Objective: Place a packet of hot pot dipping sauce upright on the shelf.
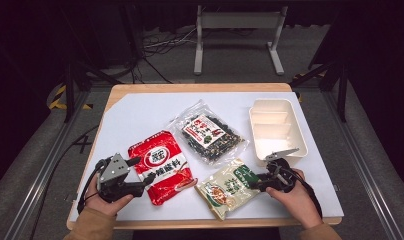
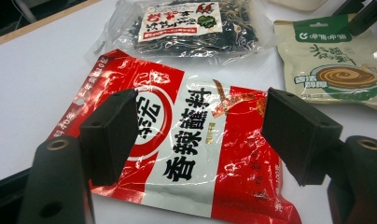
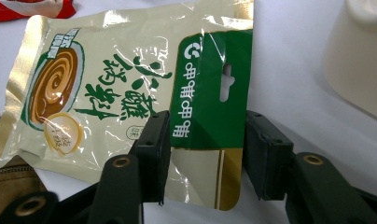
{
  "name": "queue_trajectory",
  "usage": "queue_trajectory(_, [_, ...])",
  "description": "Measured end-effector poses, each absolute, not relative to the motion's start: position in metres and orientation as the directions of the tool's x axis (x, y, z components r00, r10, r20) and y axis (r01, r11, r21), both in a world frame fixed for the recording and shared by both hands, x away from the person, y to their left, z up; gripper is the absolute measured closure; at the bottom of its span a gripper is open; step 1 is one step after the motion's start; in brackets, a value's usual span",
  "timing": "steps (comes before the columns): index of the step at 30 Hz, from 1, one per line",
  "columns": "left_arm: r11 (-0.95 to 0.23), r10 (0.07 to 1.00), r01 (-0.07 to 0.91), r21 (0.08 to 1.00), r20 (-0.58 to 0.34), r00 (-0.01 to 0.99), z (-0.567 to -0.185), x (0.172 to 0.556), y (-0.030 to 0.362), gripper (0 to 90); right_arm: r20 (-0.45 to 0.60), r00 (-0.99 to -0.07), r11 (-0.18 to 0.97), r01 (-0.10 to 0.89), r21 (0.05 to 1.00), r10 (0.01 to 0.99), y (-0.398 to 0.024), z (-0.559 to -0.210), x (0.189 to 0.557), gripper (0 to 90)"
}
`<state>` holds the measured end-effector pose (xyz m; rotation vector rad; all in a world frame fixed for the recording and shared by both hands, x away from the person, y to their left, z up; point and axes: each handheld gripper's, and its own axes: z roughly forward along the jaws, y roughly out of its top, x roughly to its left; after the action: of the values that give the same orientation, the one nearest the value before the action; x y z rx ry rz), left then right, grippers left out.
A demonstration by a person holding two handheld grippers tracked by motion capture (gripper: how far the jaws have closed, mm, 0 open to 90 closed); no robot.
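Beige-and-green foil pouch [image 3: 130, 93] between right gripper [image 3: 203, 149] jaws — apart, not clamped, cream plastic divided box [image 1: 276, 131] just beyond, red-and-white sachet [image 2: 186, 140] beside pouch under left gripper [image 2: 200, 135], jaws wide, clear seaweed bag [image 1: 210, 132] behind.

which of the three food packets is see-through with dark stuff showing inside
The clear packet in the middle, farthest from the person, beside the cream tray. Dark contents show through its film; the red packet and the beige-and-green packet are opaque.

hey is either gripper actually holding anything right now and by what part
Nothing is gripped yet. The right gripper straddles the cream and green packet's green header end, pads apart; the left gripper is open over the red packet.
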<state>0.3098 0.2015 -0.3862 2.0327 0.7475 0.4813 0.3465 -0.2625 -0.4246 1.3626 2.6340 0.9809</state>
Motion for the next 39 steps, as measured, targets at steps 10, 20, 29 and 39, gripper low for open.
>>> queue_trajectory(10, [-0.422,0.670,0.325,0.847,0.049,0.741,-0.387,0.311,0.201,27.8,0.286,-0.630,0.414,0.724,0.552,0.722,-0.260,-0.418,0.344,57.2])
queue_trajectory(20, [-0.418,0.673,0.327,0.848,0.048,0.738,-0.388,0.311,0.201,27.8,0.320,-0.661,0.423,0.708,0.566,0.678,-0.248,-0.413,0.340,57.1])
queue_trajectory(29, [-0.415,0.674,0.330,0.848,0.043,0.738,-0.389,0.311,0.201,27.8,0.362,-0.664,0.444,0.724,0.528,0.654,-0.233,-0.425,0.343,60.3])
queue_trajectory(39, [-0.415,0.674,0.329,0.848,0.043,0.737,-0.389,0.311,0.201,27.7,0.307,-0.673,0.472,0.710,0.523,0.673,-0.233,-0.430,0.343,80.5])
